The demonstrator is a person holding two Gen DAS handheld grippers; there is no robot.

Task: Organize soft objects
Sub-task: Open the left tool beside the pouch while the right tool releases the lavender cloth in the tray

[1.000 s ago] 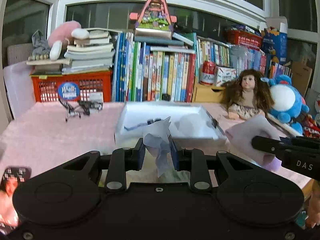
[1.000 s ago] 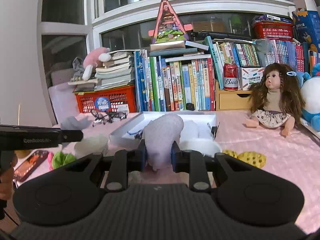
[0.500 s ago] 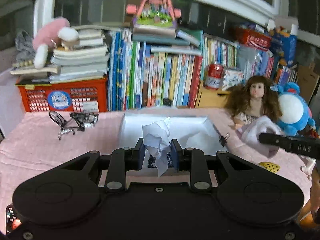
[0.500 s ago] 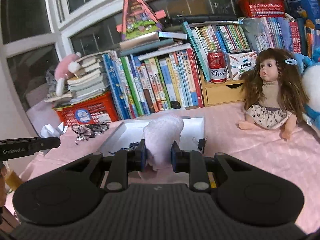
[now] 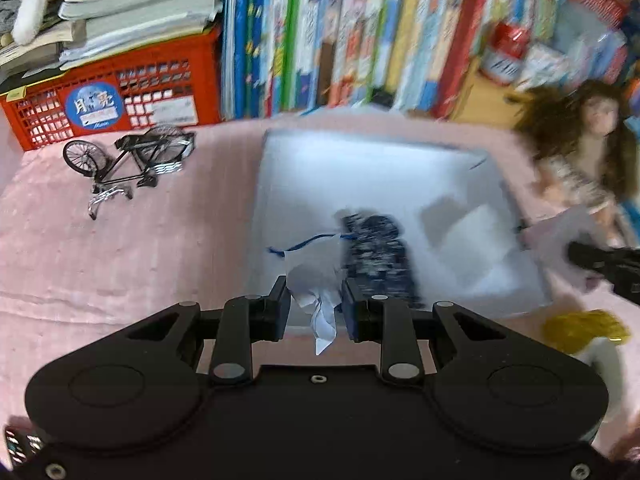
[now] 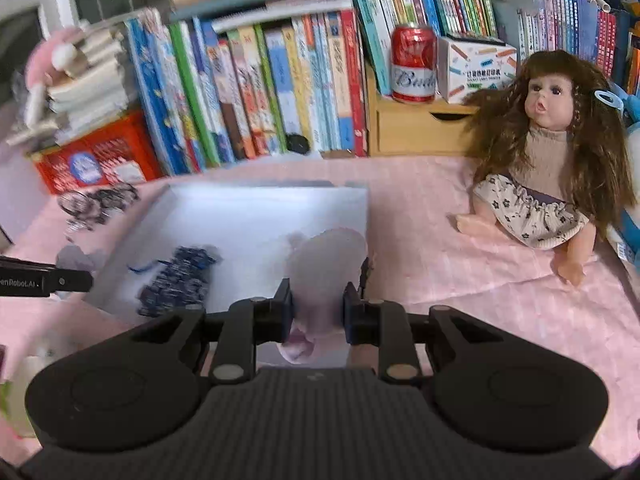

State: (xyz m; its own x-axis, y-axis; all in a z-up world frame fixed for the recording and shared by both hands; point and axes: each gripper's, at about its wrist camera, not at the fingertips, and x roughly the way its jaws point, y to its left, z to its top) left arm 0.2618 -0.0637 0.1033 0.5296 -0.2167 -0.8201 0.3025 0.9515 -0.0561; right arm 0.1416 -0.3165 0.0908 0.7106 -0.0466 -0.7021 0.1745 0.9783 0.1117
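Note:
My left gripper (image 5: 315,308) is shut on a crumpled white tissue (image 5: 316,276), held over the near edge of the white box (image 5: 360,168). A dark blue patterned cloth (image 5: 376,248) lies inside the box, with a white lump (image 5: 476,240) to its right. My right gripper (image 6: 317,308) is shut on a pale lilac soft ball (image 6: 326,272), over the box's (image 6: 256,216) near right corner. The blue cloth (image 6: 176,280) shows to its left. Each gripper appears at the edge of the other's view, the right one (image 5: 608,264) and the left one (image 6: 40,278).
A pink cloth covers the table (image 5: 120,248). A toy bicycle (image 5: 128,160) and a red crate (image 5: 112,100) stand left of the box, books (image 6: 260,80) behind it. A doll (image 6: 544,152) sits to the right. A yellow object (image 5: 580,328) lies near the box's right corner.
Both grippers have moved forward toward the box and tilted down, each still holding its object. The box now fills the middle of both views.

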